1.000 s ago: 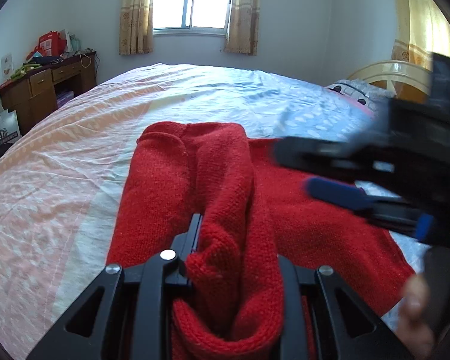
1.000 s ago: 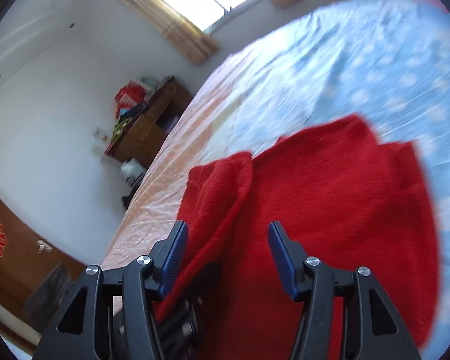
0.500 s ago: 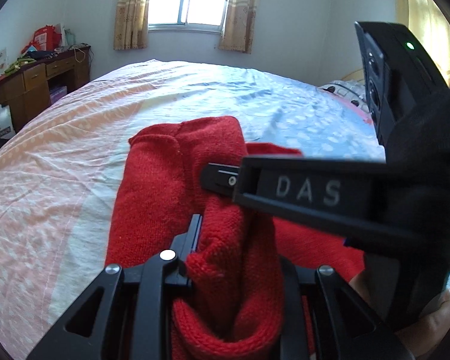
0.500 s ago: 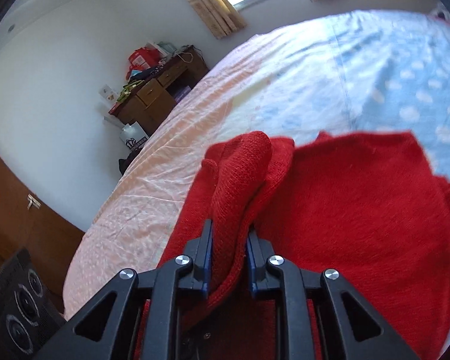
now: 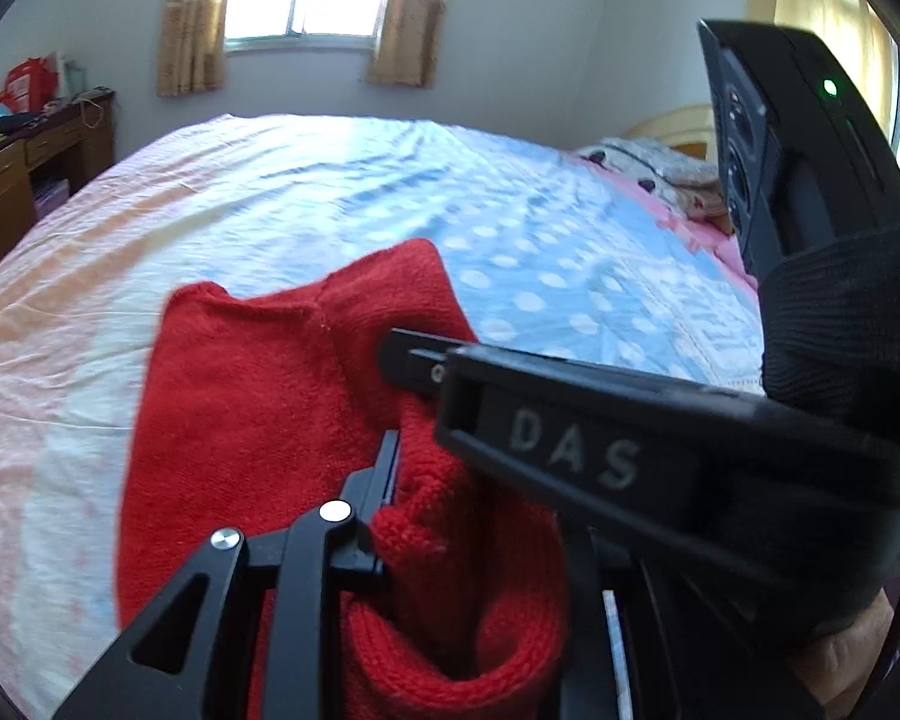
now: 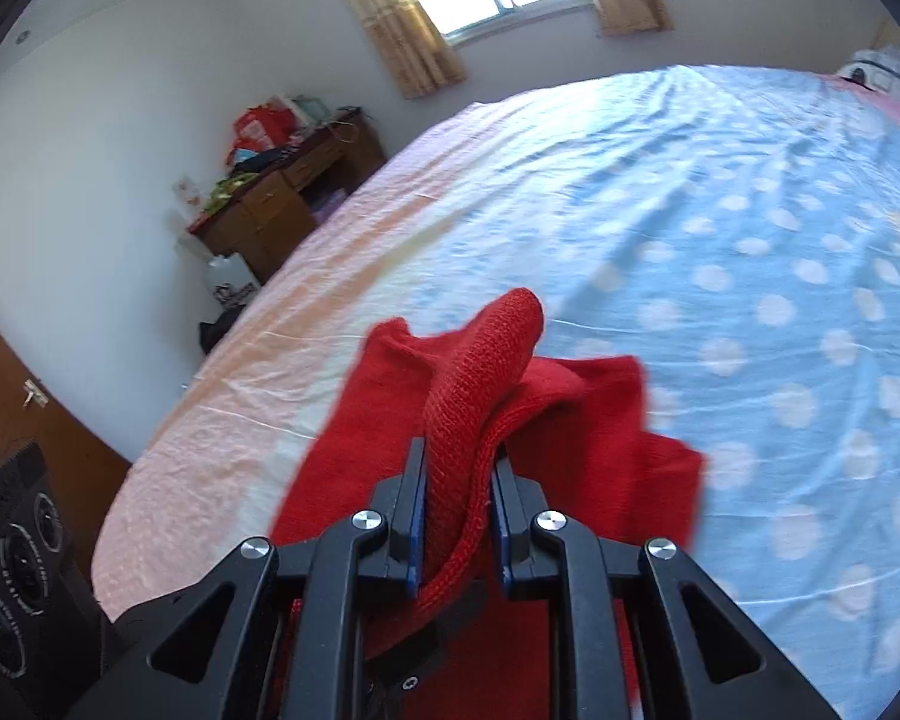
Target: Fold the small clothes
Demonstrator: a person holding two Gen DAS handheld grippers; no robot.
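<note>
In the left wrist view, the left gripper (image 5: 480, 504) clamps a red sweater (image 5: 240, 420) on the bed (image 5: 330, 192), its right finger hidden by the right gripper (image 5: 408, 354); in the right wrist view, the right gripper (image 6: 456, 498), just closed, pinches a sweater (image 6: 570, 438) fold, open sheet beyond.

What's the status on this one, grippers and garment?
Left gripper clamped on red knitted garment. Right gripper just closed on its bunched edge. Garment partly raised off the bed sheet. Nothing in the way.
</note>
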